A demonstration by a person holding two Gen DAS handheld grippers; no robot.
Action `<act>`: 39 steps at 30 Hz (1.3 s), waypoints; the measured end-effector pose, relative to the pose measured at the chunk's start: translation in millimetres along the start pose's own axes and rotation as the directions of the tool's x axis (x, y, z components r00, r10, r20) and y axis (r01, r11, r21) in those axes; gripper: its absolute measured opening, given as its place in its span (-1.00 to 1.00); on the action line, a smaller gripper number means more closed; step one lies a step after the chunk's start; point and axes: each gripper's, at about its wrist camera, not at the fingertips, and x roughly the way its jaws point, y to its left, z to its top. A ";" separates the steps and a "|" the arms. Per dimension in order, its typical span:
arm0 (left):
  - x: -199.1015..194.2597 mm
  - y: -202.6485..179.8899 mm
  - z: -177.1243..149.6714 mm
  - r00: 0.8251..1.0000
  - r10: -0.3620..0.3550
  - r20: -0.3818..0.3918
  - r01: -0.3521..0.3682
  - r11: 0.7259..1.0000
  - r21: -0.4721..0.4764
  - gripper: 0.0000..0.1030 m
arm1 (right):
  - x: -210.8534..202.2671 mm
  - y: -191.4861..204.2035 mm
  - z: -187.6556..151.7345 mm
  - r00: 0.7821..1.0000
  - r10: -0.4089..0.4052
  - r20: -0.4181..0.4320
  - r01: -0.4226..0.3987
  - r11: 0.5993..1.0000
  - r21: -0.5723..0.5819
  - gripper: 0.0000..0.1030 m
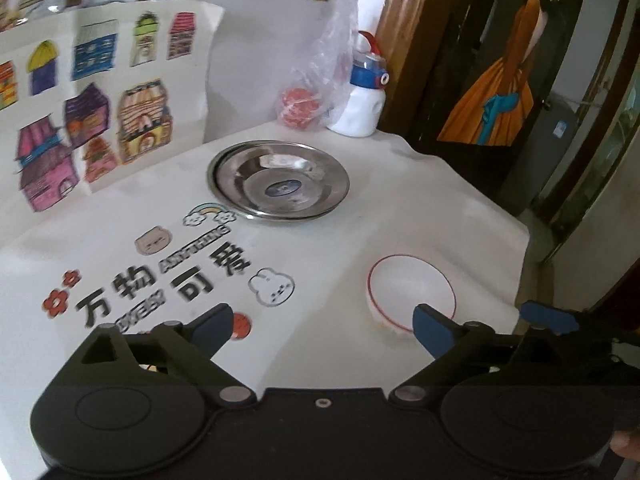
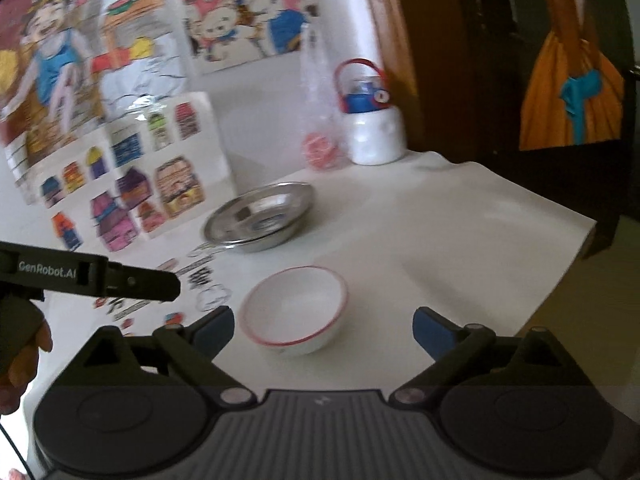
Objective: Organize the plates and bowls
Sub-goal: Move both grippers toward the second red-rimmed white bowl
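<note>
The table [image 1: 400, 184] wears a white cover printed with black characters, red flowers and little outlined cartoon faces, and on it sit shiny silver steel plates [image 1: 279, 179] with a blue sticker at the centre and a white bowl [image 2: 294, 309] edged with a thin red line. Behind them stand a white bottle [image 2: 374, 120] with a blue and red cap and a clear bag [image 1: 320, 80] holding something red. On the wall hangs a sheet of crayon houses [image 1: 96, 108] in purple, pink, blue, yellow and orange.

open tabletop [image 1: 400, 208] between steel plates [image 1: 279, 179] and bowl [image 1: 411, 293], bottle [image 1: 365, 92] and bag [image 1: 320, 84] crowding far corner
</note>
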 end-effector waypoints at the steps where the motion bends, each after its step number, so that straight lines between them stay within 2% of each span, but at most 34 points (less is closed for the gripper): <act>1: 6.5 -2.6 2.7 1.000 0.003 -0.007 -0.003 1.000 0.006 0.92 | 4.6 -3.5 0.3 1.000 -0.005 -0.004 0.005 1.000 0.005 0.91; 8: 53.6 -20.0 16.6 0.997 0.018 -0.079 -0.014 0.999 0.048 0.93 | 30.8 -19.4 -0.5 1.000 -0.004 -0.025 0.005 1.000 0.028 0.91; 14: 79.2 -22.9 23.6 0.993 0.031 -0.115 -0.025 0.998 0.054 0.94 | 41.9 -24.3 -1.0 0.999 -0.019 -0.030 0.019 1.000 0.019 0.91; 26: 105.4 -21.3 25.6 0.986 0.071 -0.152 -0.061 0.996 0.067 0.95 | 52.6 -25.2 -1.8 0.999 -0.025 -0.029 0.024 1.000 -0.004 0.91; 31: 109.5 -24.8 24.3 0.985 0.079 -0.156 -0.067 0.994 0.082 0.94 | 55.8 -17.9 -2.4 0.998 -0.048 -0.029 0.047 0.997 -0.053 0.89; 35: 111.7 -29.4 22.3 0.983 0.084 -0.163 -0.065 0.991 0.119 0.81 | 56.3 -12.4 -5.1 0.998 -0.056 -0.025 0.053 0.995 -0.085 0.79; 39: 113.2 -30.4 21.2 0.982 0.078 -0.175 -0.057 0.990 0.125 0.55 | 55.2 -10.1 -6.4 0.999 -0.043 -0.021 0.041 0.995 -0.088 0.76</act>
